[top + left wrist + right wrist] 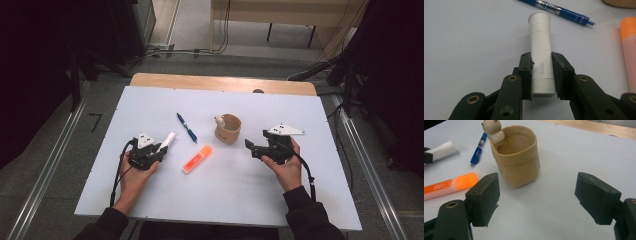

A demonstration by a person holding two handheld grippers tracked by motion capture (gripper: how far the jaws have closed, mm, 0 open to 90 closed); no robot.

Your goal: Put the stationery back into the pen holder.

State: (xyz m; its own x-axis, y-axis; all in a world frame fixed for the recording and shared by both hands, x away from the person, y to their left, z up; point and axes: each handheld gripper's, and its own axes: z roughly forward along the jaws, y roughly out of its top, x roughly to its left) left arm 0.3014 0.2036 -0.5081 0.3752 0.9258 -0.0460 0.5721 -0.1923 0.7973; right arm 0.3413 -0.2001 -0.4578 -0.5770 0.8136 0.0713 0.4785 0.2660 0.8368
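Left gripper view has the glue stick (pixel 541 58) at centre frame, clamped between the left tongs (pixel 541 75) low over the desk (pixel 474 37). Right tongs (pixel 537 200) stand released, facing the tan cup (pixel 517 161) at upper centre. Pickup looks in hand; next, I'd guess, a lift and carry past pen (pixel 186 127) and highlighter (pixel 197 159) into the cup.

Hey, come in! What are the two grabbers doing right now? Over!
Left gripper shut on white glue stick. Right gripper open, facing tan cup. Pen and highlighter lie between.
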